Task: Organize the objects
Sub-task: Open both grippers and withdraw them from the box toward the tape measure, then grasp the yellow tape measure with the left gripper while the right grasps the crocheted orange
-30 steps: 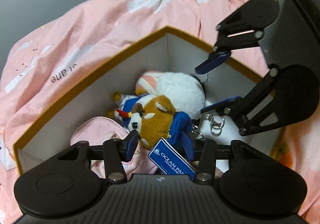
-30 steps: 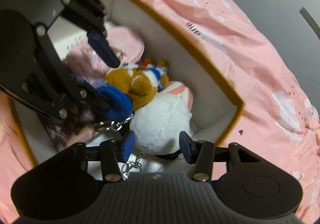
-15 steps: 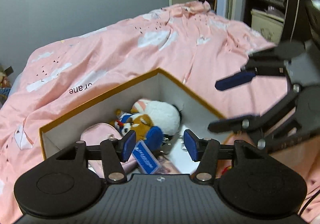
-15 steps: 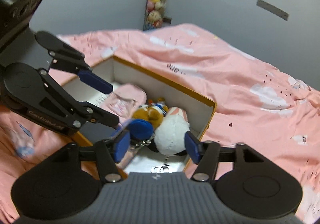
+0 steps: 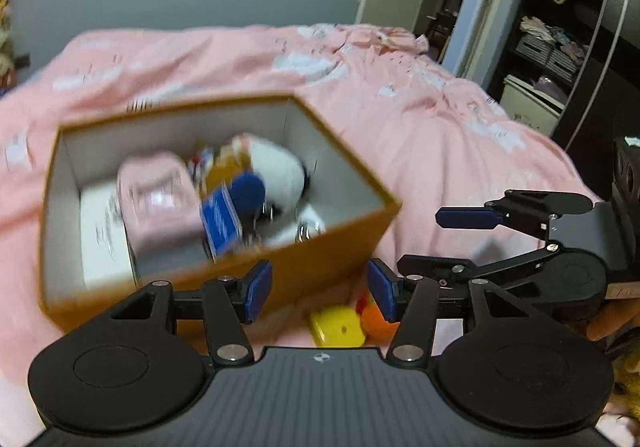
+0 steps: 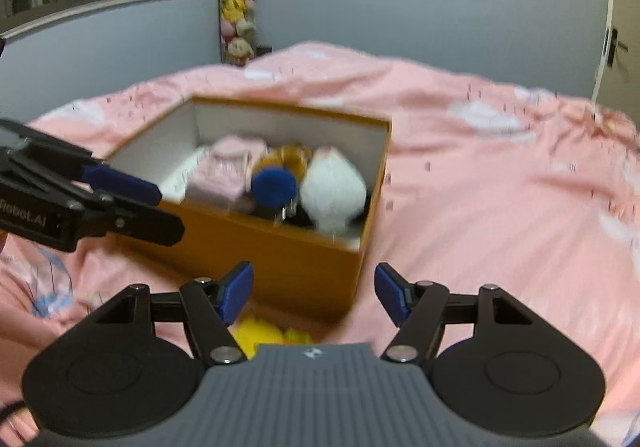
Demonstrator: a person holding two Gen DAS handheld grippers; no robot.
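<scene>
An orange box [image 5: 328, 259] with white inner walls sits on the pink bed; it also shows in the right wrist view [image 6: 280, 251]. Inside lie a pink pouch [image 5: 160, 199], a white plush [image 6: 332, 191], a brown plush with a blue part [image 6: 276, 183] and a blue tag [image 5: 220, 223]. A yellow and orange toy [image 5: 344, 327] lies on the bed in front of the box, seen as a yellow toy [image 6: 260, 335] in the right wrist view. My left gripper [image 5: 318, 297] is open and empty above it. My right gripper [image 6: 314, 293] is open and empty, near the box's front corner.
The pink bedspread [image 6: 500, 187] spreads all around the box. A grey wall and a column of hanging plush toys [image 6: 236, 7] stand behind the bed. A door and dark wardrobe shelves [image 5: 560, 47] are at the right.
Both grippers have pulled up and back out of the box, staying open. The box with the plush toys now lies ahead of them, and a yellow toy has come into view.
</scene>
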